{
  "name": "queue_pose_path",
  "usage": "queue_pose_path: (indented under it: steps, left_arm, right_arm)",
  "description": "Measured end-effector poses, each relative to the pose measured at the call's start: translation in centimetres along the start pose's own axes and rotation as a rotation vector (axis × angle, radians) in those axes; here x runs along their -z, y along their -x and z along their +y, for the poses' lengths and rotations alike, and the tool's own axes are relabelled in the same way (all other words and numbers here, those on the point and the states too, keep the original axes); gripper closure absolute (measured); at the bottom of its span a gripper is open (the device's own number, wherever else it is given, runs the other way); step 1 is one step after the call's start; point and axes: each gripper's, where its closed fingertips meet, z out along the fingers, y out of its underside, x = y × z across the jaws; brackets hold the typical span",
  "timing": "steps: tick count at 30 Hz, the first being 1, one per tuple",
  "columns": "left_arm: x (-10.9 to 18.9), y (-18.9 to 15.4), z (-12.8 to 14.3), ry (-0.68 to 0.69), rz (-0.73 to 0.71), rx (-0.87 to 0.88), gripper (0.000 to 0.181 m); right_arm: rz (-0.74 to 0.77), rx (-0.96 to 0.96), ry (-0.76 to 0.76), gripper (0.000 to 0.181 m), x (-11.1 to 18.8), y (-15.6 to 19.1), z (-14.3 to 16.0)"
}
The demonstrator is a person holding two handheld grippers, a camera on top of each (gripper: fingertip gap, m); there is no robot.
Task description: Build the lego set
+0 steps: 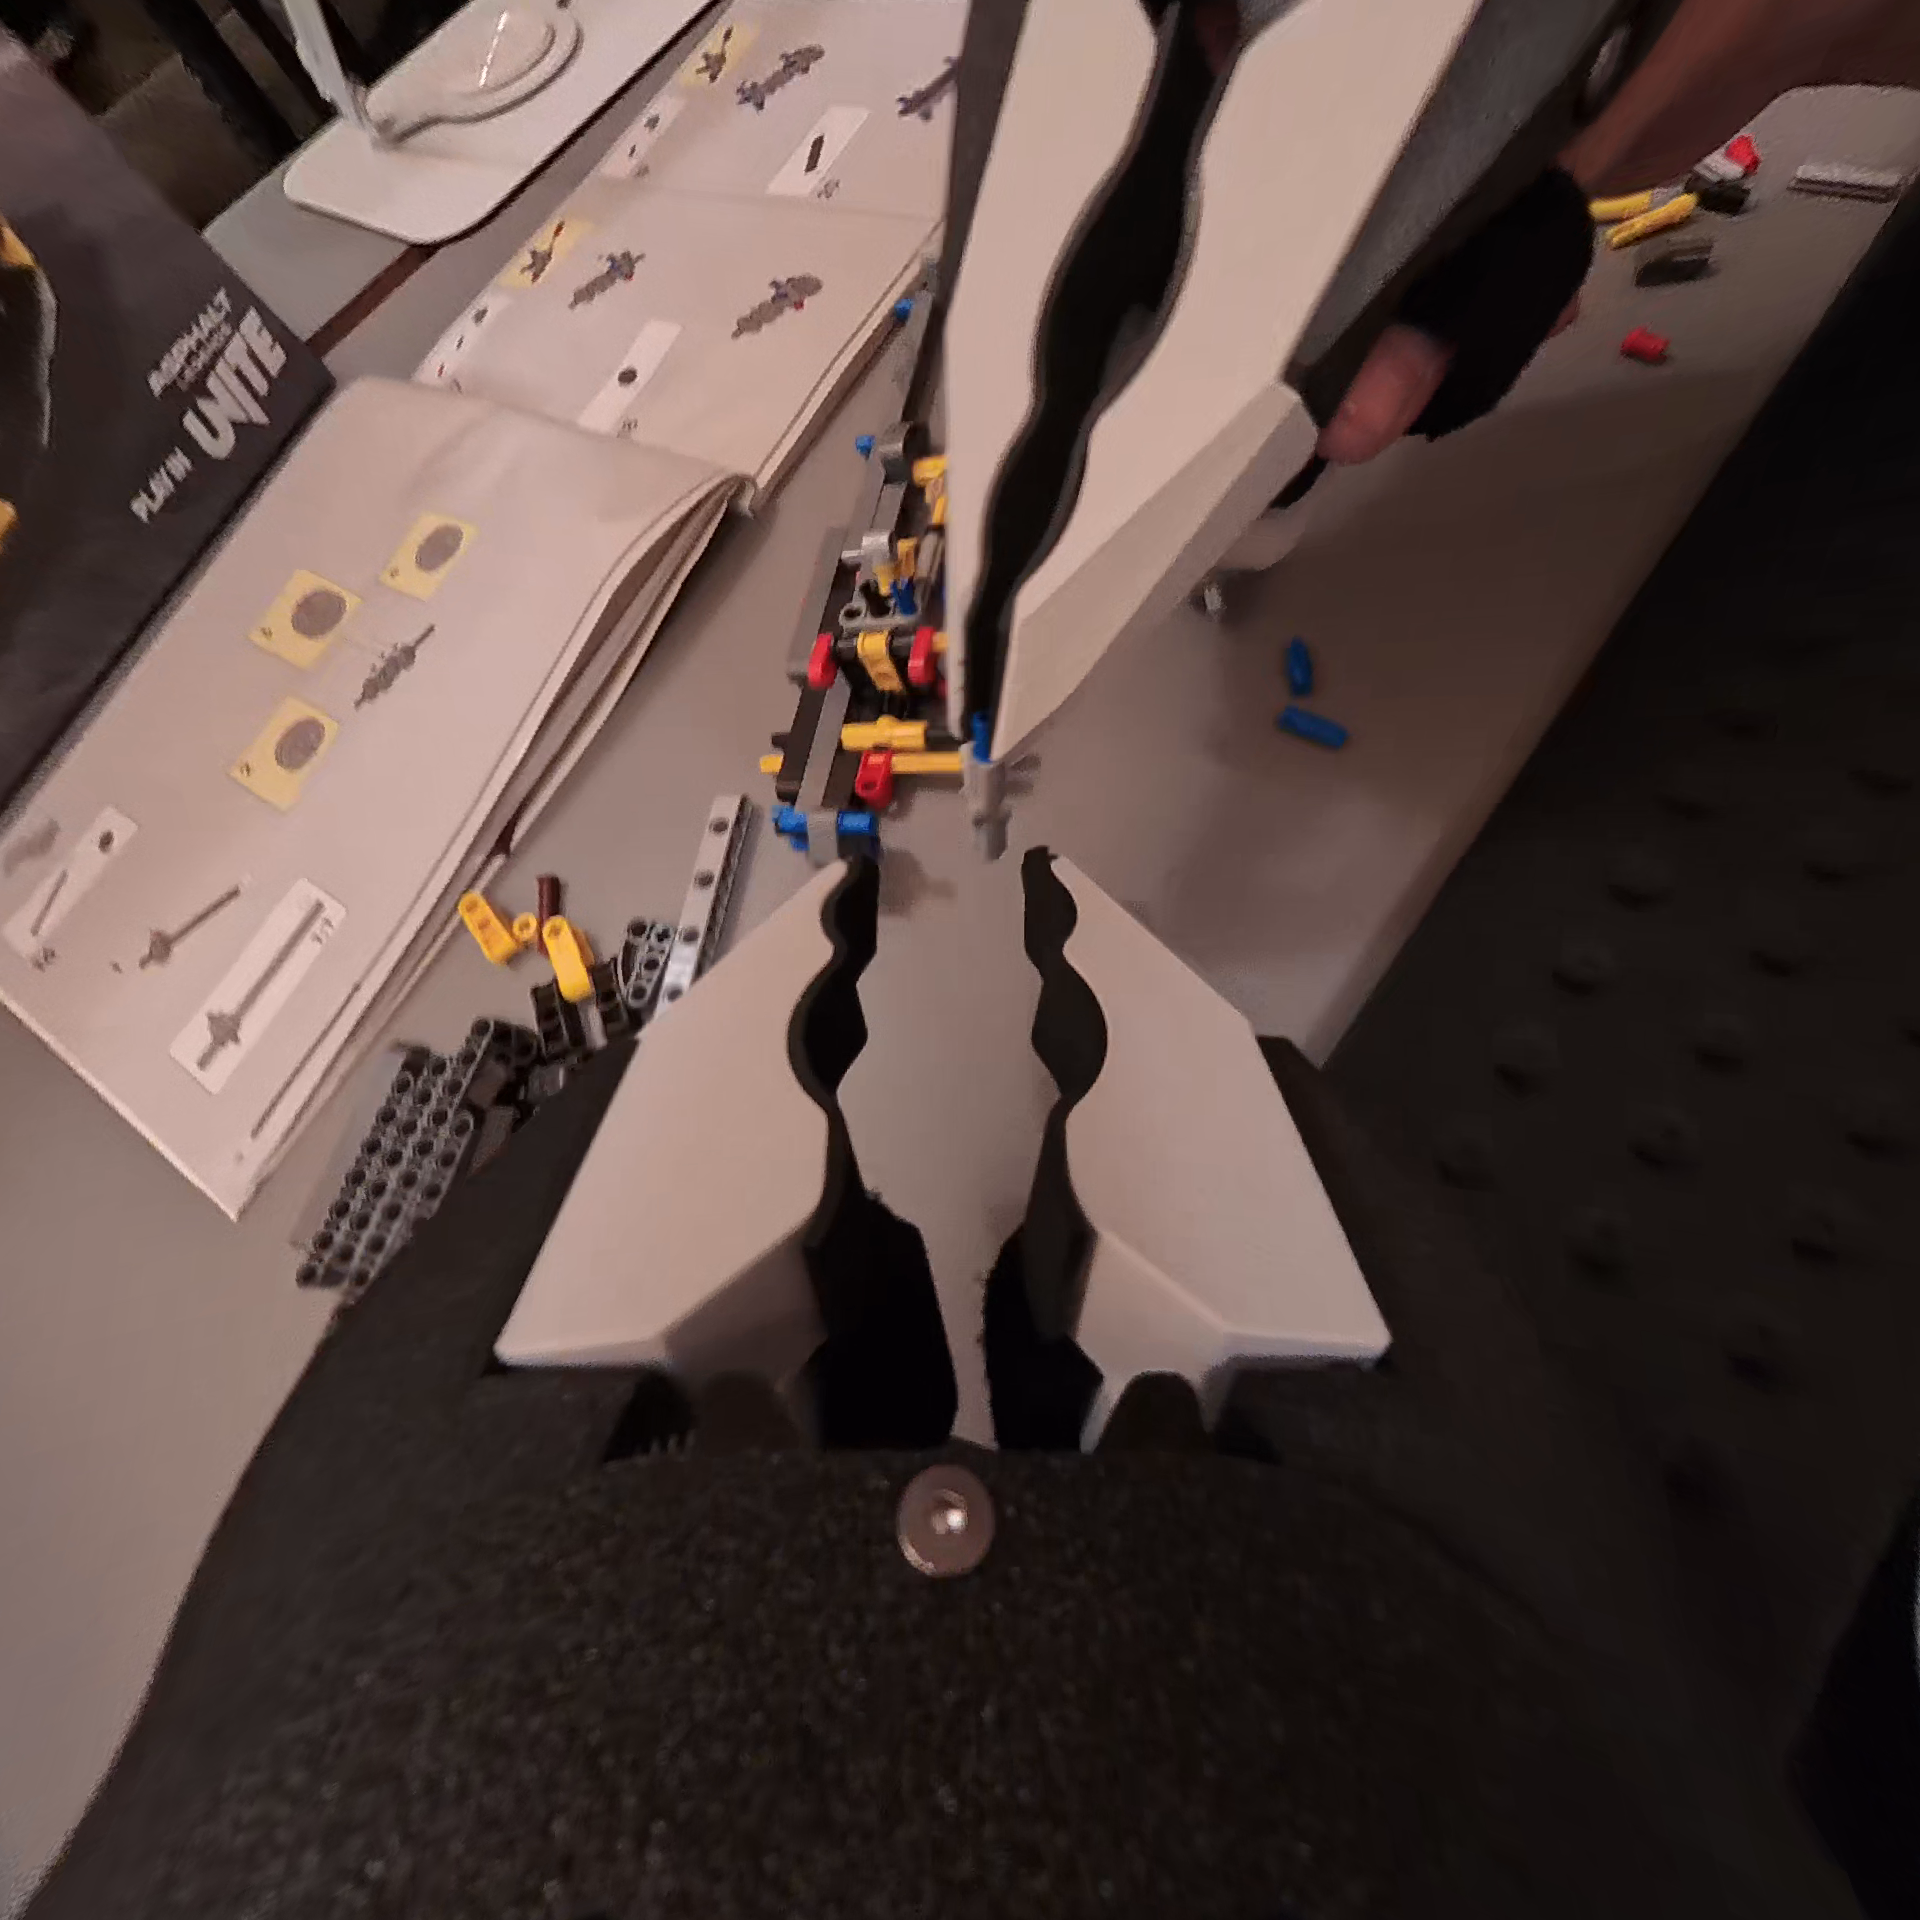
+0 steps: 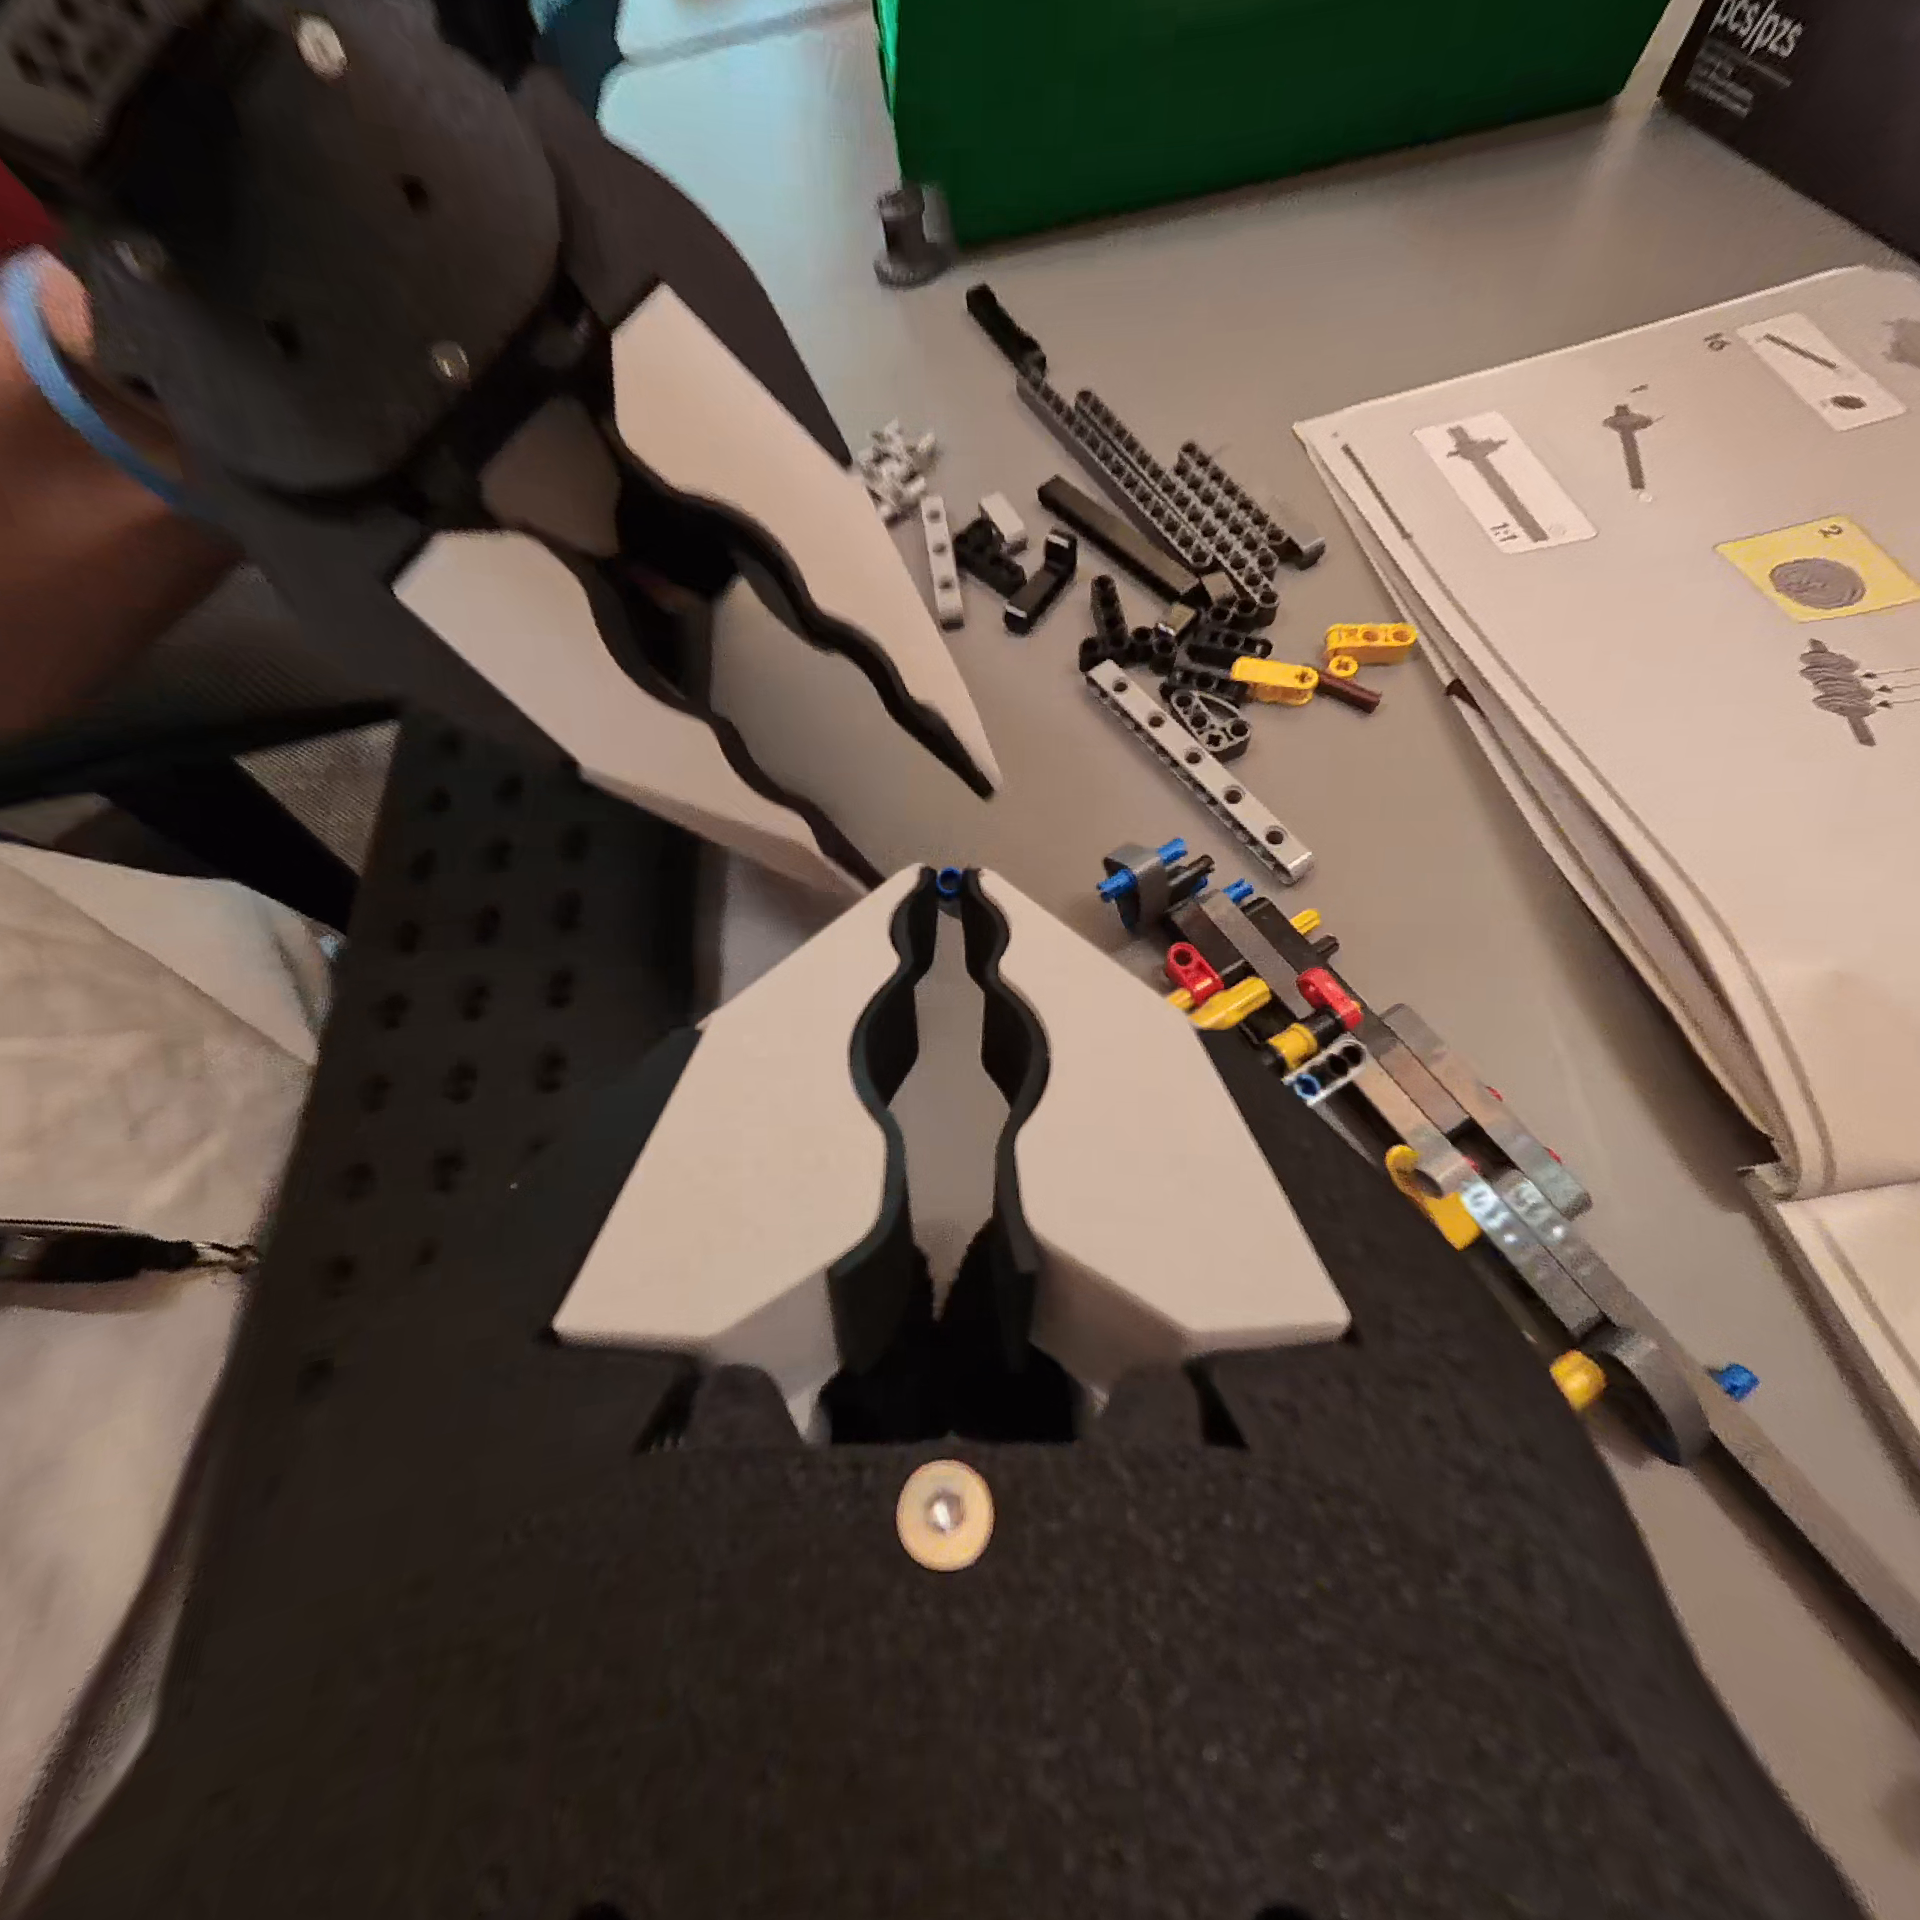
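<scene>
My right gripper (image 2: 948,879) is shut on a small light grey connector with a blue pin (image 1: 989,798); in the right wrist view only the blue tip (image 2: 948,881) shows between the pads. In the left wrist view the right gripper (image 1: 982,727) comes down from the top and holds this piece just above the grey table. My left gripper (image 1: 943,862) is open and empty, its tips just below the held piece; it also shows in the right wrist view (image 2: 928,836). The long black, grey, yellow and red Lego assembly (image 1: 862,665) (image 2: 1382,1081) lies on the table beside both grippers.
A pile of loose black, grey and yellow beams (image 1: 582,987) (image 2: 1174,582) lies by the open instruction booklet (image 1: 364,727) (image 2: 1662,675). Two blue pins (image 1: 1309,717) and more small parts (image 1: 1662,208) lie to the right. A green box (image 2: 1247,94) stands at the back. The tips of both grippers are at nearly the same place.
</scene>
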Motion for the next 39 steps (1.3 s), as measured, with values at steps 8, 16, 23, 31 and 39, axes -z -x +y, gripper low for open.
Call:
queue_pose_path:
  steps: [8,16,23,31,39]
  left_arm:
    - [-0.8,3.1,1.8,0.051,-0.030,-0.032,0.159]
    - [-4.2,2.9,2.1,0.087,0.110,-0.032,0.161]
    - [-4.4,2.3,1.5,0.009,0.169,0.014,0.174]
    - [-3.4,4.1,-1.7,-0.015,0.216,0.003,0.174]
    - [-3.4,7.1,-5.7,-0.039,0.290,0.003,0.174]
  right_arm:
    - [0.072,0.141,0.185,0.178,-1.1,0.4,3.6]
    - [0.097,0.110,0.228,0.177,-0.5,0.7,4.7]
    - [0.107,0.063,0.314,0.176,-0.2,0.9,7.1]
    - [0.203,0.017,0.178,0.167,3.2,-2.4,5.8]
    - [0.219,0.088,0.141,0.163,4.3,-6.2,5.1]
